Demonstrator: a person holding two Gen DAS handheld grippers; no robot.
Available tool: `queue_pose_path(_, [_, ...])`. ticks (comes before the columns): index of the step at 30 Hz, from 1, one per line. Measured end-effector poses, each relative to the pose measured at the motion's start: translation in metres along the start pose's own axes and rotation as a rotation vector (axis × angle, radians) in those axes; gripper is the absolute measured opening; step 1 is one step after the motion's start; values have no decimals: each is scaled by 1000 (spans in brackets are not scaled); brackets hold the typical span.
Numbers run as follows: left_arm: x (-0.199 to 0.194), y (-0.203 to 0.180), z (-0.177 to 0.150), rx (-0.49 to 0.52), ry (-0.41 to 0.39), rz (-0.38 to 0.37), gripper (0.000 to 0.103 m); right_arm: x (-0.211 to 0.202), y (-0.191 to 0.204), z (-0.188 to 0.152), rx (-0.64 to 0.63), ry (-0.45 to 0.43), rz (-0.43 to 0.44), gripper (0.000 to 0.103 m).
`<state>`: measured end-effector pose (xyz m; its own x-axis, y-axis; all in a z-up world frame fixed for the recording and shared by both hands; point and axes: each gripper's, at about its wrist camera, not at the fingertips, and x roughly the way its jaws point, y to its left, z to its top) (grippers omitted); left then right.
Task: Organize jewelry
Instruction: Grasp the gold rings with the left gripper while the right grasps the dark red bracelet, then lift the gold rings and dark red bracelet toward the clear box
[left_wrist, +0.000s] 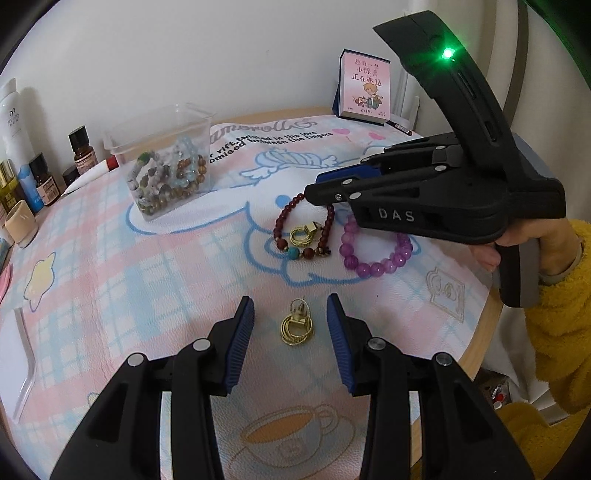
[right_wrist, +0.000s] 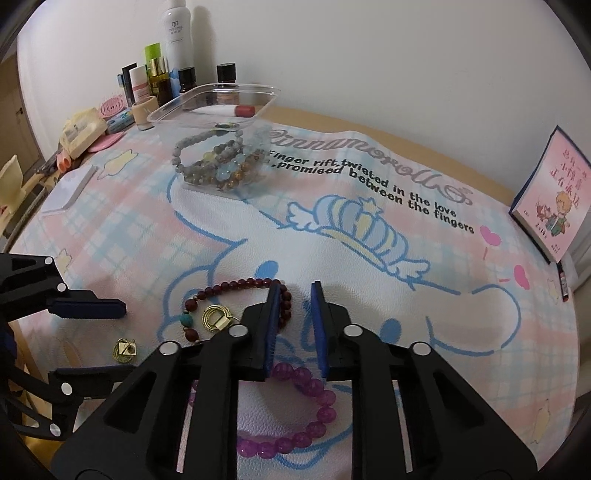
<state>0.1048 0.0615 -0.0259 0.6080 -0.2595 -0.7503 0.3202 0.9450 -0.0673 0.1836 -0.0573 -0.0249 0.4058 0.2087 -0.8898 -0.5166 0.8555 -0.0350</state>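
A gold hoop earring (left_wrist: 296, 325) lies on the cartoon mat between the blue pads of my open left gripper (left_wrist: 290, 310), untouched. A second gold earring (left_wrist: 304, 235) lies inside a dark red bead bracelet (left_wrist: 291, 225). A purple bead bracelet (left_wrist: 373, 254) lies to its right. My right gripper (right_wrist: 294, 291) is open and empty, hovering over the red bracelet (right_wrist: 236, 286), with the purple bracelet (right_wrist: 295, 413) under it. A clear plastic box (left_wrist: 166, 162) at the back holds several bead bracelets.
Cosmetic bottles (right_wrist: 162, 70) stand along the back left edge of the round table. A pink calendar box (left_wrist: 365, 88) stands at the back right. A white pad (right_wrist: 70, 192) lies at the mat's left side. The table edge (left_wrist: 480, 332) runs close on the right.
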Motion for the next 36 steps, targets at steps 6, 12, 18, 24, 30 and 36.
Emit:
queue_pose_path(6, [0,-1,-2,5,-8,38,28,-1,5,-1,-20,-4,-19,6])
queue_pose_path(12, [-2,4,-4,-15,-15,41,15,-3,9,-2,-24,-14,-9,6])
queue_pose_path(18, [-5,7,-1,-31,-28,36,14,-12,9,0,-7,-45,51,5])
queue_pose_path(24, [-21,12,5,-51,-76,37,14,-32,15,5,-3,-89,119,5])
queue_pose_path(30, [-37,18,12,-72,-128,44,14,-57,19,12,1,-153,172,5])
queue_pose_path(36, [-45,23,13,-85,-156,52,14,-73,21,18,-12,-195,163,5])
